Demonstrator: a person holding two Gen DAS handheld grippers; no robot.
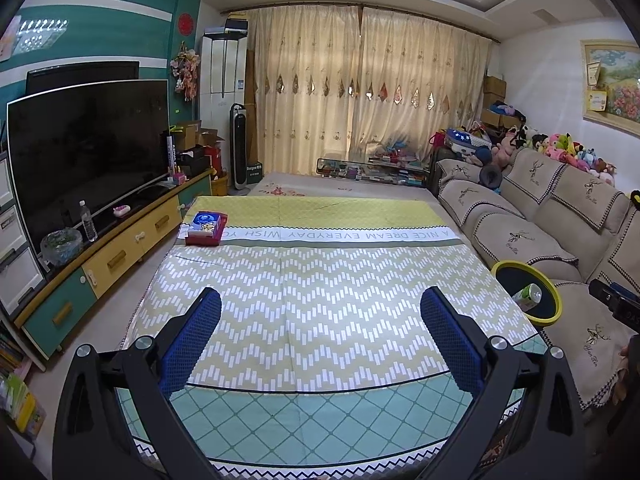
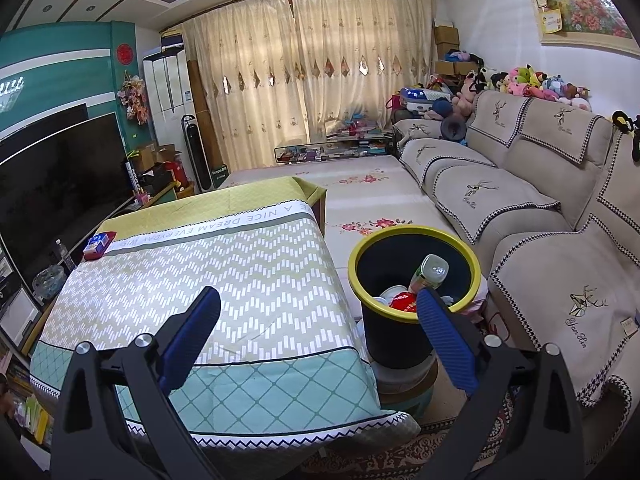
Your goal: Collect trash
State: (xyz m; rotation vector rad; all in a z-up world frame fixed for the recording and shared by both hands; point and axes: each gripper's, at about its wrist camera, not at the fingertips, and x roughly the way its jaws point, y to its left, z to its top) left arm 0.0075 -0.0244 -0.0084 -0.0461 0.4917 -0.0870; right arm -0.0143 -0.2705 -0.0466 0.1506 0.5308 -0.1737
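Right wrist view: right gripper (image 2: pixel 316 336) wide open, empty, above table (image 2: pixel 224 280) near edge; bottle (image 2: pixel 430 274) and wrappers already in bin (image 2: pixel 412 284) off right edge. Left gripper (image 1: pixel 320 340) open, empty.

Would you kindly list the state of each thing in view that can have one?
Left claw: open, empty.
Right claw: open, empty.
Trash bin: upright, lidless, holding trash.
Bottle: tilted inside the bin.
Tissue box: flat on the table.
Curtains: drawn.
TV: off.
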